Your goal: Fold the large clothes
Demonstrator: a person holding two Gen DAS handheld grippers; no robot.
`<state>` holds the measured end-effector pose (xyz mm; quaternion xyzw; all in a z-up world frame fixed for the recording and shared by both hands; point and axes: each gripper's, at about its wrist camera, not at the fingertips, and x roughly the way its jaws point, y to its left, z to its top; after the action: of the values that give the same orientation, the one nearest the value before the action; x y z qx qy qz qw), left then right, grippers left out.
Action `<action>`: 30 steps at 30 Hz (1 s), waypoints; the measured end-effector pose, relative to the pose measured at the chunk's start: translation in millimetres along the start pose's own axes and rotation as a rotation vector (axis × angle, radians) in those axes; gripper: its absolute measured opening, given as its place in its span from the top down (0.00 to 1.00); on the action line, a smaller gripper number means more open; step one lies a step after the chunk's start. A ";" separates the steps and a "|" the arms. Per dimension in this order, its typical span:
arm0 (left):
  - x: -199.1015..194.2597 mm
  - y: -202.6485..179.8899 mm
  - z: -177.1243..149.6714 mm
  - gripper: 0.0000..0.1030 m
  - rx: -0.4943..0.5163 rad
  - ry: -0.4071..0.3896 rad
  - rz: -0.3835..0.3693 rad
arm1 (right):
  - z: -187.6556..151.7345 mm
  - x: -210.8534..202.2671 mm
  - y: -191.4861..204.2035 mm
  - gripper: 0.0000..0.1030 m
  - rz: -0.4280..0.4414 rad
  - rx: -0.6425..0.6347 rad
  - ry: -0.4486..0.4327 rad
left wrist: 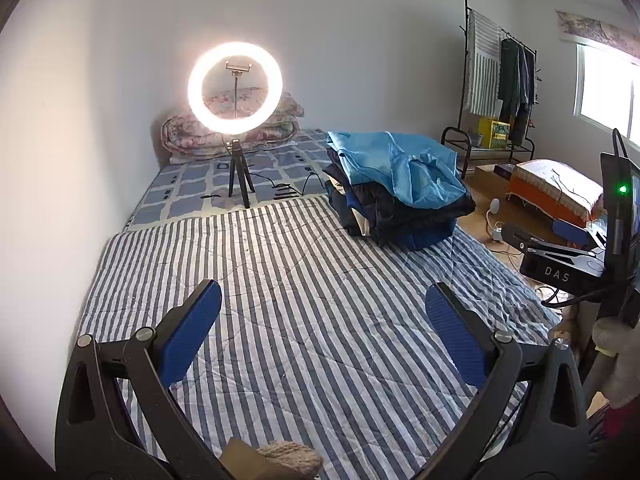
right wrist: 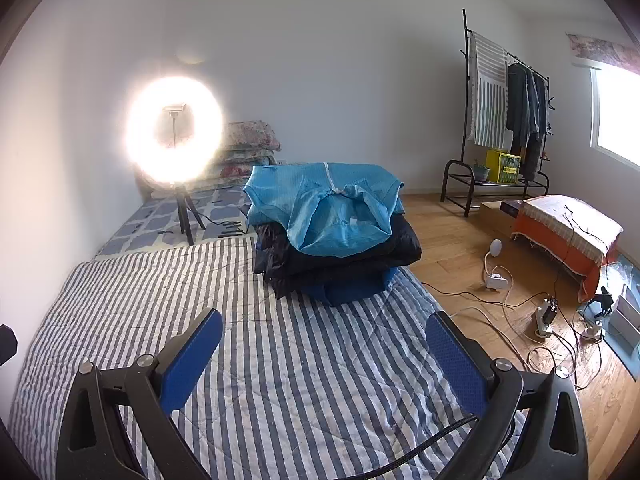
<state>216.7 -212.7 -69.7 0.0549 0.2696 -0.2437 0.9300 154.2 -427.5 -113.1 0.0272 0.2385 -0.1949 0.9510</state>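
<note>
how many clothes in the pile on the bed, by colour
light blue jacket on top: 1
black padded garment under it: 1
dark blue garment at the bottom: 1
total visible: 3; more layers may be hidden

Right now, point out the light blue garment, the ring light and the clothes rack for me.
light blue garment (right wrist: pixel 324 216): right wrist view, middle of its top fabric.
ring light (left wrist: pixel 235 88): left wrist view, centre of the hoop, on its phone-holder stem.
clothes rack (right wrist: pixel 466 92): right wrist view, left upright.

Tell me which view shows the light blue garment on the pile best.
The right wrist view: the light blue garment sits central, its front spread towards the camera. The left wrist view shows it further off, at an angle.
</note>
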 end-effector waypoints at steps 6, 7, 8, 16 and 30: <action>-0.7 0.5 -0.4 0.00 0.000 0.002 -0.006 | -1.1 1.6 -0.2 0.00 -0.008 0.002 0.006; -0.7 0.6 -0.4 0.00 -0.002 0.003 -0.007 | -1.2 1.5 -0.9 0.00 -0.008 0.005 0.007; -0.7 0.7 -0.6 0.00 -0.003 0.004 -0.007 | -1.4 1.2 -1.1 0.00 -0.008 0.007 0.008; -1.0 -0.2 -0.6 0.00 -0.002 0.003 -0.008 | -1.4 3.9 -4.0 0.00 0.000 0.021 0.022; -1.0 -1.2 -1.1 0.00 0.000 0.004 -0.009 | -3.1 4.2 -1.9 0.00 -0.003 0.015 0.032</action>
<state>214.9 -213.1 -70.0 0.0542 0.2716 -0.2477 0.9284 155.5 -430.3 -117.7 0.0370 0.2523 -0.1976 0.9465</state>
